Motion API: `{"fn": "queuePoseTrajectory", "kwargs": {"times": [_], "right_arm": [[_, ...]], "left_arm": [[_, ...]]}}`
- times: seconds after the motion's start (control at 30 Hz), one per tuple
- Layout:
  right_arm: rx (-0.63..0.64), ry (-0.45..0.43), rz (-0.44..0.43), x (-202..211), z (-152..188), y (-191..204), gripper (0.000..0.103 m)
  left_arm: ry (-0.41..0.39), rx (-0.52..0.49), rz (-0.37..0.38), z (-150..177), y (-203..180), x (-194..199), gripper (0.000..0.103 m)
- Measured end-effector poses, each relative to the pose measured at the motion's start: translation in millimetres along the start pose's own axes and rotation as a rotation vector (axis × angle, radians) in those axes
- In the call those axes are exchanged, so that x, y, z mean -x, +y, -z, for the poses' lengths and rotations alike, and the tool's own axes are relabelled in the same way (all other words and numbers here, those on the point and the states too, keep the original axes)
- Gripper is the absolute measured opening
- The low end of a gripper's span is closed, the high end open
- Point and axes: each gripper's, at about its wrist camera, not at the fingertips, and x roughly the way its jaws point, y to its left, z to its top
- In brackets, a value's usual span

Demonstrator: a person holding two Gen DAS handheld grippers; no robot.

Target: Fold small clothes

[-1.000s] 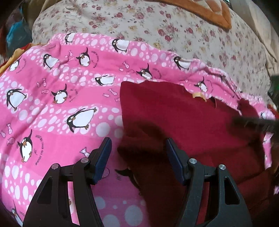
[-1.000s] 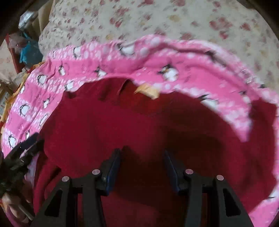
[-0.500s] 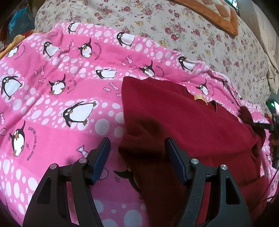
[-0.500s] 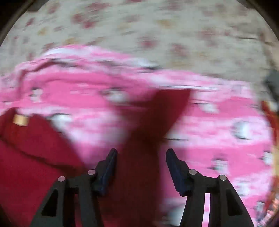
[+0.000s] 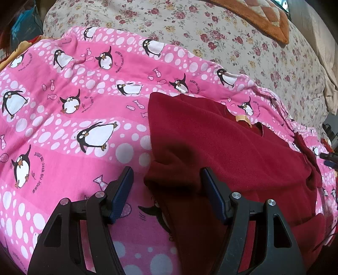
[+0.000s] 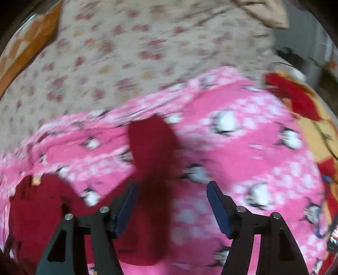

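A dark red fleece garment [image 5: 221, 148] lies spread on a pink penguin blanket [image 5: 74, 127], a tan label [image 5: 243, 118] at its neck. My left gripper [image 5: 166, 186] is open, its jaws either side of a bunched fold at the garment's left edge. In the blurred right wrist view my right gripper [image 6: 172, 200] is open over the blanket [image 6: 243, 148]. One red sleeve [image 6: 152, 146] stretches away between its jaws, and the garment's body [image 6: 42, 211] lies at the lower left.
A beige floral bedspread [image 5: 211, 38] lies beyond the blanket, with an orange quilt [image 5: 264, 19] at the far right. A red and yellow cloth [image 6: 306, 105] lies at the right of the right wrist view. Dark cables [image 5: 328, 135] sit at the right edge.
My right gripper has swung right, from over the garment's body to its sleeve on the blanket. My left gripper has stayed open at the garment's left edge with only a slight shift.
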Motion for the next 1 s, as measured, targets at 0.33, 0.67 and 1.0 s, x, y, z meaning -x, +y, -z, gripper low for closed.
{"fn": "queuePoseTrajectory", "kwargs": {"times": [0.33,0.67,1.0], "right_arm": [[0.226,0.005,0.248,-81.3,-18.4,66.9,0.067],[0.2,0.021,0.187,-84.2,-15.1,48.5,0.027],[0.111,-0.101,-0.076,-11.6,-27.8,48.1,0.015]], "left_arm": [[0.005,0.015,0.007,-0.6,1.7,-3.7,0.071],[0.005,0.012,0.006,-0.5,1.3,-4.2,0.071],[0.001,0.012,0.0,-0.7,2.0,-2.9,0.071]]}}
